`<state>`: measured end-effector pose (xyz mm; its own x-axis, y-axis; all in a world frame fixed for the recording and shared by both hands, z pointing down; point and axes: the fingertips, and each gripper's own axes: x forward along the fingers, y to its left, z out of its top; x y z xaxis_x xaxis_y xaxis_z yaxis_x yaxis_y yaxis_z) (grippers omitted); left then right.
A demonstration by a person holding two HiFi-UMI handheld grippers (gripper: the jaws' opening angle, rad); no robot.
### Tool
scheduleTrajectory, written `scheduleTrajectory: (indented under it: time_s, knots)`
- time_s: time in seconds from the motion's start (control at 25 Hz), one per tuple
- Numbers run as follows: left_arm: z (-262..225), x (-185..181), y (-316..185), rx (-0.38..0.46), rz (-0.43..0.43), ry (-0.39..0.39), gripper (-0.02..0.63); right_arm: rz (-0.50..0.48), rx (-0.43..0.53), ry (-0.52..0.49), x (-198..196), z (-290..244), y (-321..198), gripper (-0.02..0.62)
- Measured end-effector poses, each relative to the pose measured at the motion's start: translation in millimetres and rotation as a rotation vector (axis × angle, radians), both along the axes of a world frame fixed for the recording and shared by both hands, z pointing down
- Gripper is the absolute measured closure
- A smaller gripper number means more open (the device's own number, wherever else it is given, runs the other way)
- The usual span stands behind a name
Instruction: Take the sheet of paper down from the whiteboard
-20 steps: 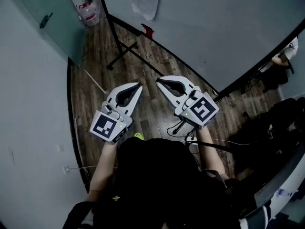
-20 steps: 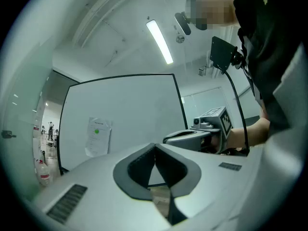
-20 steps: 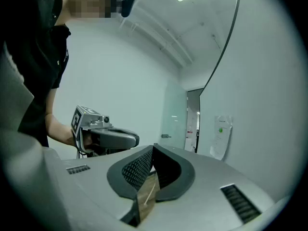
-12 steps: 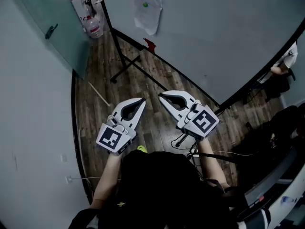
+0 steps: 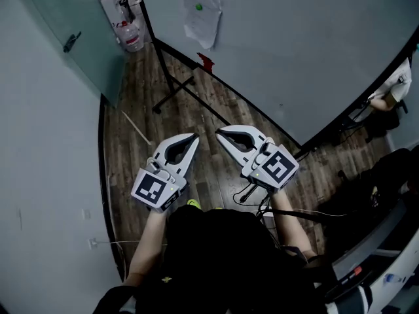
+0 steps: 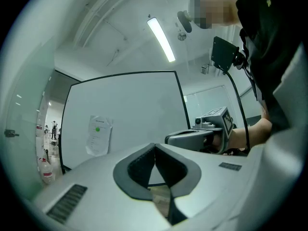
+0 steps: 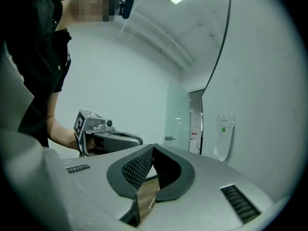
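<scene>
Barely shifted from a moment ago, the left tongs and right tongs sit level, both closed and empty, with the sheet of paper hanging upright on the whiteboard well ahead, seemingly nearer the left.

A creased paper sheet hangs on a smooth matt whiteboard above a dark wood-plank floor.

Left tongs closed and empty, right tongs likewise, both held level
</scene>
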<state>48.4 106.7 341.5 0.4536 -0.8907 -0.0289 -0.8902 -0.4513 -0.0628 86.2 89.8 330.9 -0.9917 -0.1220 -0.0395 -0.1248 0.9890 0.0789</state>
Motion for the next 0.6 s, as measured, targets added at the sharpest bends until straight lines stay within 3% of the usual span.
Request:
scheduleTrajectory:
  time_s: [0.6]
  knots:
    - [-4,2,-17,0.015,-0.015,-0.041,0.58,0.008,0.004,0.019,-4,4,-17,0.566]
